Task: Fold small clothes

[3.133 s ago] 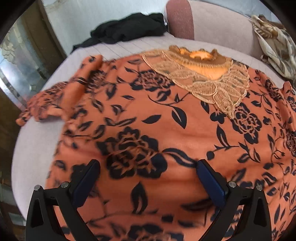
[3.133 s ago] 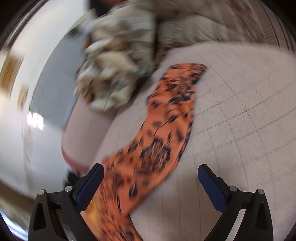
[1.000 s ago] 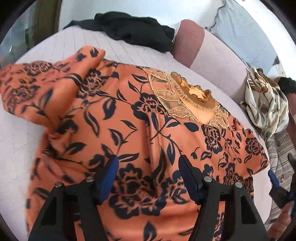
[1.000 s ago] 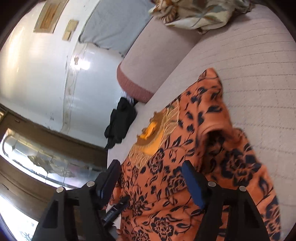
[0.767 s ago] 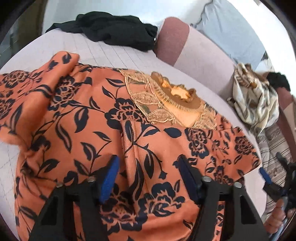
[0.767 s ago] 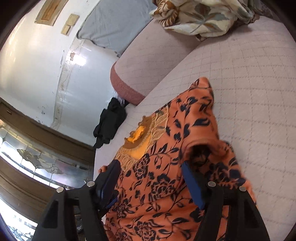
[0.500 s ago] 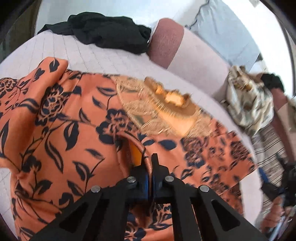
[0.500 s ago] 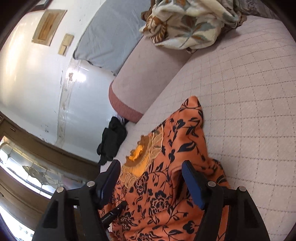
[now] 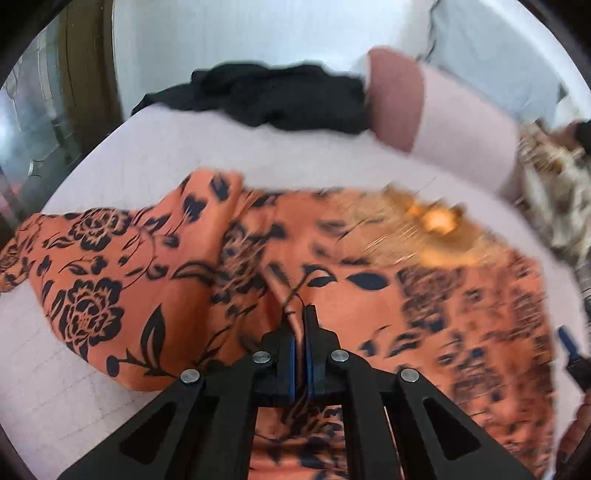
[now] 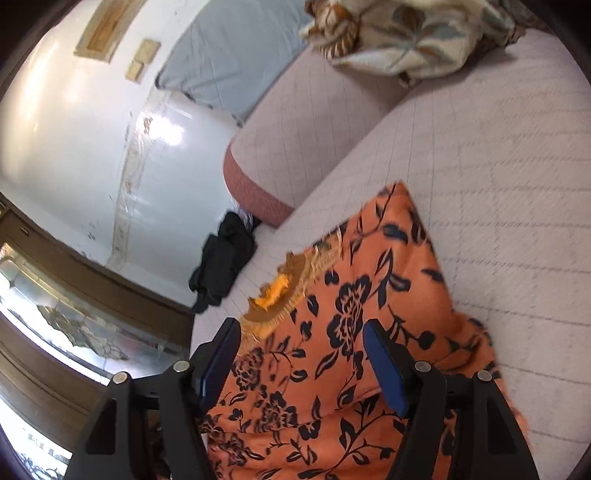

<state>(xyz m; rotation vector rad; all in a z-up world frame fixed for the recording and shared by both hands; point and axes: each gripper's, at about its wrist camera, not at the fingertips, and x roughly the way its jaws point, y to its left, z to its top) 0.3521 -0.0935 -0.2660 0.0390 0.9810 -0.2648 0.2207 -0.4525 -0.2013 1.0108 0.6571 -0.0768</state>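
Observation:
An orange blouse with black flowers point(image 9: 424, 306) lies spread on a pale quilted sofa seat point(image 9: 155, 155). Its gold lace collar point(image 9: 436, 229) points to the back. My left gripper point(image 9: 299, 325) is shut on a pinched ridge of the blouse's middle, and the cloth rises to it. In the right wrist view the blouse point(image 10: 347, 332) lies under my right gripper point(image 10: 301, 354), which is open and holds nothing; its blue pads straddle the cloth near the collar point(image 10: 284, 291).
A black garment point(image 9: 273, 96) lies at the sofa's back, also in the right wrist view point(image 10: 221, 258). A pink bolster point(image 9: 399, 99) and a patterned cream cloth point(image 10: 410, 33) sit at the back. The seat's left edge drops to the floor by a glass door point(image 9: 33, 122).
My left gripper closed from open onto a fold of the blouse and pulled it up and forward. The right gripper stayed open and moved closer over the blouse's right side.

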